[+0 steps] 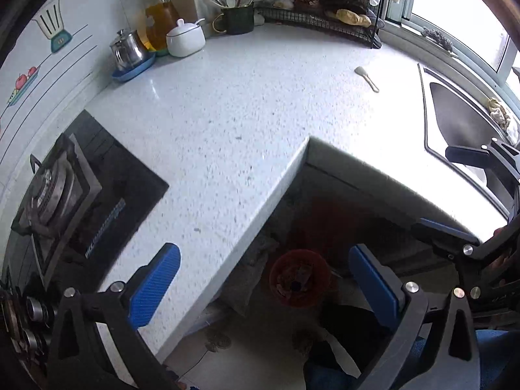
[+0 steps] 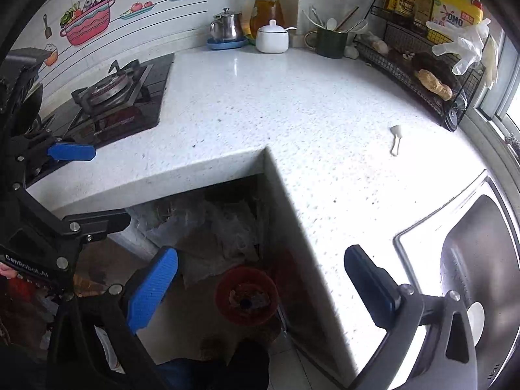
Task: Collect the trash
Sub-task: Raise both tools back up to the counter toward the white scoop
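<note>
A small pale scrap shaped like a little spoon (image 1: 367, 78) lies alone on the speckled white counter (image 1: 227, 113), far from both grippers; it also shows in the right wrist view (image 2: 396, 139). A red bin (image 1: 300, 278) with trash inside stands on the floor in the counter's inner corner, also in the right wrist view (image 2: 247, 295). My left gripper (image 1: 263, 279) is open and empty, held over the counter edge and the bin. My right gripper (image 2: 260, 282) is open and empty above the bin.
A gas hob (image 2: 113, 94) sits at the left. A steel sink (image 2: 471, 260) is at the right. A pot, oil jar, white sugar bowl (image 2: 272, 40) and utensil mug line the back wall. A wire rack (image 2: 422, 74) with a glove stands by the window.
</note>
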The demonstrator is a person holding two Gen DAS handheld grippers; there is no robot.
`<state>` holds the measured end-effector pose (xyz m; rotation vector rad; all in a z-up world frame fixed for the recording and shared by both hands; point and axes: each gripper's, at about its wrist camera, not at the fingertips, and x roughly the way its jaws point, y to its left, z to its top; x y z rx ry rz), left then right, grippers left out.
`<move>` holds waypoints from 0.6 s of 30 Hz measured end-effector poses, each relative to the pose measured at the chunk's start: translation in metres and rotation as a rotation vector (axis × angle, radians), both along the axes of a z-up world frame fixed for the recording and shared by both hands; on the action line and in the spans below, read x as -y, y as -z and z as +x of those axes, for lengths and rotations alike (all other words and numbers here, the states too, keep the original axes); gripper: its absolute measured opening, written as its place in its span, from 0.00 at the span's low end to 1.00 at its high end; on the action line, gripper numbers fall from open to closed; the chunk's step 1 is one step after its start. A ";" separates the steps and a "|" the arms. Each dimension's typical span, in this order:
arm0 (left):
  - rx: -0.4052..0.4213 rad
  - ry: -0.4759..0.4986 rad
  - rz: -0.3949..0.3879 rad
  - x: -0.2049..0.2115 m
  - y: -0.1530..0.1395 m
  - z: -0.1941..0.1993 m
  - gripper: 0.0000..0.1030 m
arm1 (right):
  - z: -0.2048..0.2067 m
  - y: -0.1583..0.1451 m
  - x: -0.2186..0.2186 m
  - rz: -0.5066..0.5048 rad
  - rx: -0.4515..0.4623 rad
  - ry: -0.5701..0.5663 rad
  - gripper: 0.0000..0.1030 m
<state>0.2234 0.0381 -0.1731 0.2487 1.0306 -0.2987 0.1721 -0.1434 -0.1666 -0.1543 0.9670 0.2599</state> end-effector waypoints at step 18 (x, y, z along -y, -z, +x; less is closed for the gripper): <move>-0.018 -0.017 -0.013 0.082 -0.015 0.155 1.00 | 0.131 -0.021 0.087 0.023 0.005 0.088 0.99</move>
